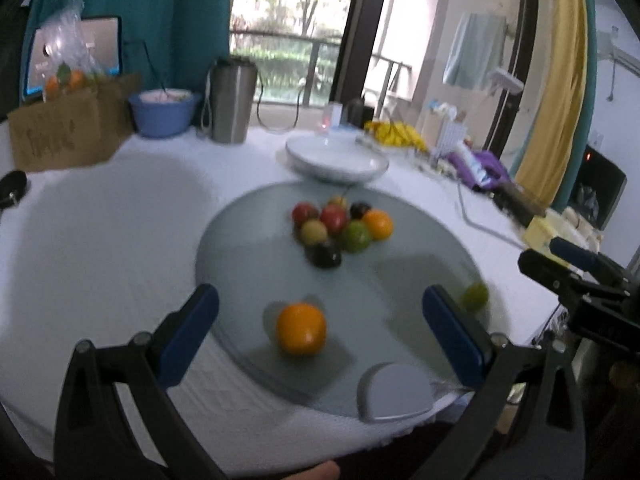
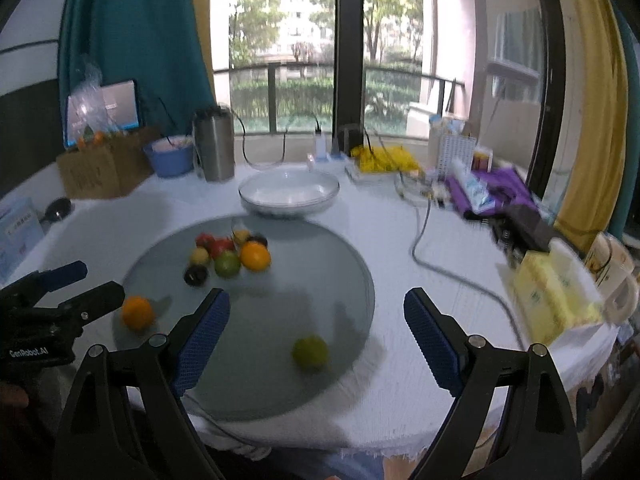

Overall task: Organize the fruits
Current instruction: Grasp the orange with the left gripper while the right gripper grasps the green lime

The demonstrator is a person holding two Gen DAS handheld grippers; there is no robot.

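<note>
You work at a round table [image 2: 400, 240] covered in a white cloth, with a grey glass turntable [image 2: 320, 288] lying flat at its middle. Your left gripper [image 1: 320, 312] has its blue fingers spread wide, empty, with a lone orange [image 1: 301, 329] on the glass between them. Your right gripper [image 2: 316, 320] is also spread wide and holds nothing; a lone green fruit [image 2: 310, 352] sits on the glass between its fingers, near the turntable's front edge. Farther back on the glass is a cluster of fruits [image 2: 228, 254], touching one another: red, yellow, dark, green and orange ones. Just behind the turntable stands an empty white bowl [image 2: 289, 192]. At the table's far side you have a cardboard box [image 2: 100, 172], a blue bowl [image 2: 170, 158] and a steel tumbler [image 2: 214, 148]; to the right lie purple and yellow clutter and a grey cable [image 2: 424, 256]. Behind it all, a teal curtain [image 2: 140, 40] and a yellow curtain [image 2: 592, 120] frame large windows [image 2: 280, 40] onto a balcony rail and trees. Both views are somewhat blurred.
</note>
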